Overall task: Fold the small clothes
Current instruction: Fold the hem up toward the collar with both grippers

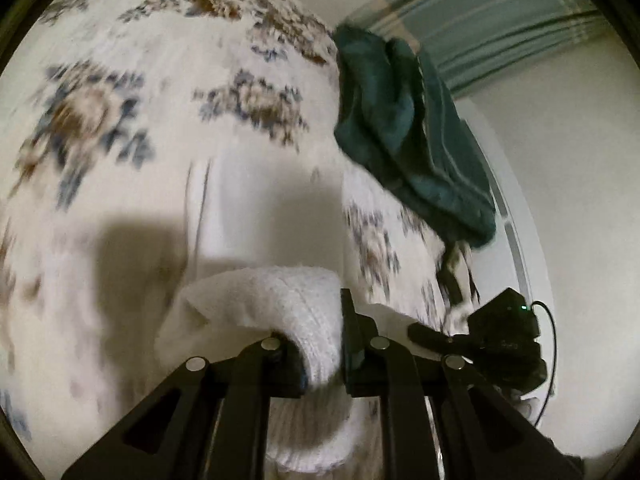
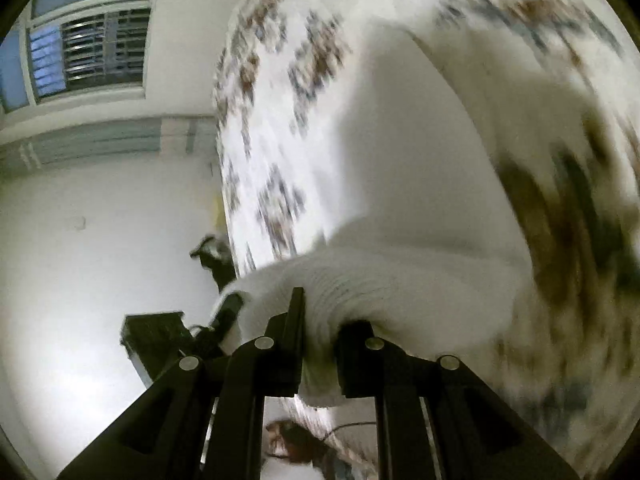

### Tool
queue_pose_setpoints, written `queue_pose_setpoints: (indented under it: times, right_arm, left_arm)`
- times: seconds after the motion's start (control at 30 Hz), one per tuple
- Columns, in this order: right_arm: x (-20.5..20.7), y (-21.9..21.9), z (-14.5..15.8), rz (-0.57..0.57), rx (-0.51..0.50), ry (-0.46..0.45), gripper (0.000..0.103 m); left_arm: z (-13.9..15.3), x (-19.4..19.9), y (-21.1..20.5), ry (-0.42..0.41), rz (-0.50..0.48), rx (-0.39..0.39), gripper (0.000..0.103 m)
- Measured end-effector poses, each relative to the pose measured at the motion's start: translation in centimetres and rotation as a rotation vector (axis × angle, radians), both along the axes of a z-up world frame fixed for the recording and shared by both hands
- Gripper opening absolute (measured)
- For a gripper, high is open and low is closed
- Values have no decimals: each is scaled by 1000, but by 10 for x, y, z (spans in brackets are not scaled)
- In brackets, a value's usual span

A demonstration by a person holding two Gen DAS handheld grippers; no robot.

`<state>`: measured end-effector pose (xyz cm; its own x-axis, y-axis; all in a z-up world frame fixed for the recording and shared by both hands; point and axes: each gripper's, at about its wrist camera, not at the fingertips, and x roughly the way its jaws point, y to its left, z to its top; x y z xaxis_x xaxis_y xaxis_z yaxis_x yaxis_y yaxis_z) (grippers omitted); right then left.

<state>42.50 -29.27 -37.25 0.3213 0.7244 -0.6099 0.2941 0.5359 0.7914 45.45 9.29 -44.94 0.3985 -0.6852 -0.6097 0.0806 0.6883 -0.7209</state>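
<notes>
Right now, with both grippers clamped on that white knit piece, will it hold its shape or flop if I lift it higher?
The white knit garment will probably flop: it already bunches and droops around the left gripper. It looks thick and ribbed where the right gripper pinches it, so it likely won't slip. It seems light, sagging only gently.

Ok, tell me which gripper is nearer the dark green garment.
Left. The left gripper, shut on the white sock, has the dark green garment ahead; the right gripper sees only its edge.
</notes>
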Motion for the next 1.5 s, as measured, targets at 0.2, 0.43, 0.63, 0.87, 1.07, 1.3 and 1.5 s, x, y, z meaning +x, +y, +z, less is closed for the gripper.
queue_pose_setpoints:
  times: [0.2, 0.43, 0.63, 0.87, 1.07, 1.3, 1.5]
  right_arm:
    - [123, -26, -21, -106, -66, 20, 20]
    - [171, -48, -20, -151, -51, -22, 71]
    - [160, -50, -27, 17, -324, 20, 71]
    - [164, -21, -68, 136, -416, 41, 7]
    - [169, -21, -38, 103, -533, -57, 4]
    - [188, -33, -59, 154, -597, 76, 6]
    - [186, -31, -68, 148, -523, 94, 41]
  left_arm:
    - [-42, 109, 0, 126, 46, -86, 26]
    - [-45, 140, 40, 121, 211, -232, 63]
    - [-49, 157, 3, 54, 23, 174, 63]
    - [-85, 169, -44, 60, -118, 381, 0]
    - [-53, 163, -12, -29, 11, 352, 0]
    - [-60, 178, 9, 79, -13, 258, 5]
    - [-70, 171, -34, 69, -135, 345, 59]
